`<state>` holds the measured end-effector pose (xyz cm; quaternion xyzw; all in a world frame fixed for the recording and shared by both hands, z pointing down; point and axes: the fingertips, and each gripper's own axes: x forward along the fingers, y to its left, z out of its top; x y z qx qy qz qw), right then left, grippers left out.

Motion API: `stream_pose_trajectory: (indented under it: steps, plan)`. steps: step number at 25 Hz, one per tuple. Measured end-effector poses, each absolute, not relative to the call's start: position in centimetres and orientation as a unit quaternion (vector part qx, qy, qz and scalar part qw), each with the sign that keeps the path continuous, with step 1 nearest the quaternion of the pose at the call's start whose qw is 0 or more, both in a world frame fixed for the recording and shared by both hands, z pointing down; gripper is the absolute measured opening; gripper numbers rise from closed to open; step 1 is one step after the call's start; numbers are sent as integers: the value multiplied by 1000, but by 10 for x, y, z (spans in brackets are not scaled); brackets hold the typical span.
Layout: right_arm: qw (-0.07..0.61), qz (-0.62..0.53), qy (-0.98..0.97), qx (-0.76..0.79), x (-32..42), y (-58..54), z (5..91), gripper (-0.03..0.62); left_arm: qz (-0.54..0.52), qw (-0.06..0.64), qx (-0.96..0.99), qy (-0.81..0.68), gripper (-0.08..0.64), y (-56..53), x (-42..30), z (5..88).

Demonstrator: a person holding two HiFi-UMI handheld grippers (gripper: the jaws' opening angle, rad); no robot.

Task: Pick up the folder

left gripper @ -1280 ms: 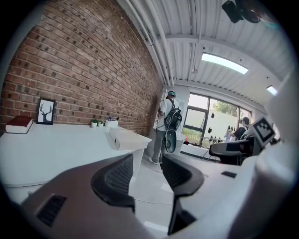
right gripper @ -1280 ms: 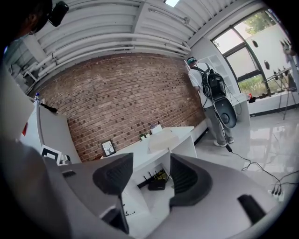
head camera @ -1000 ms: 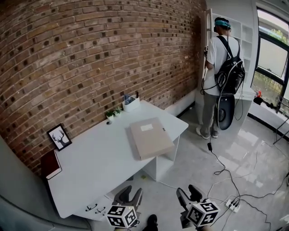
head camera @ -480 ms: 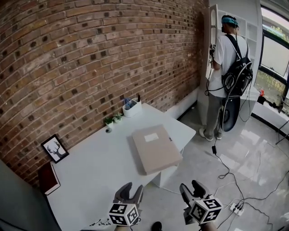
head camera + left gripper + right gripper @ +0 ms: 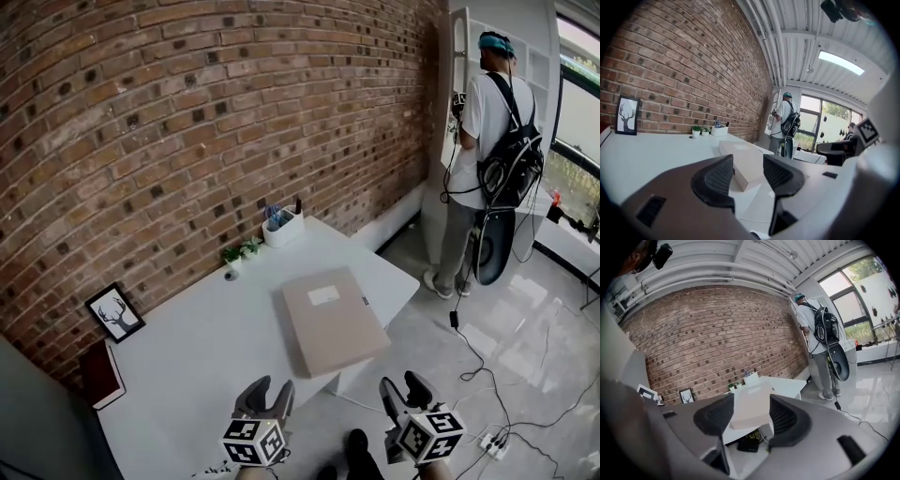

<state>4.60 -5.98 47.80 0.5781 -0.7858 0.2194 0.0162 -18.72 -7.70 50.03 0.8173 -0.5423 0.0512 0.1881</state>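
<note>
The folder [image 5: 333, 321] is a flat beige box file with a white label. It lies on the white table [image 5: 197, 361], near the table's right end and partly over the front edge. My left gripper [image 5: 267, 394] hangs over the table's front edge, short of the folder, its jaws open and empty. My right gripper [image 5: 403, 389] hovers above the floor in front of the table, also open and empty. In the left gripper view the folder [image 5: 740, 159] shows ahead through the left gripper [image 5: 747, 168]. The right gripper view shows the folder [image 5: 751, 404] beyond the right gripper [image 5: 751, 414].
A deer picture [image 5: 115, 312] and a dark red book [image 5: 101, 373] sit at the table's left end. Small plants [image 5: 239, 253] and a white pen holder [image 5: 282, 225] stand by the brick wall. A person with a backpack [image 5: 492, 122] faces a shelf. Cables and a power strip [image 5: 494, 441] lie on the floor.
Both grippers and the head view have moved closer to the table, so the folder looks nearer and larger. The jaws stand as wide as before.
</note>
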Motion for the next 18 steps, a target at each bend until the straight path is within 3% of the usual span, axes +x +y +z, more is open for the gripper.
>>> stream_pose_trajectory:
  steps: [18]
  plan:
    - [33, 206, -837, 505, 44, -217, 483, 229, 33, 173, 762, -623, 176, -185, -196, 494]
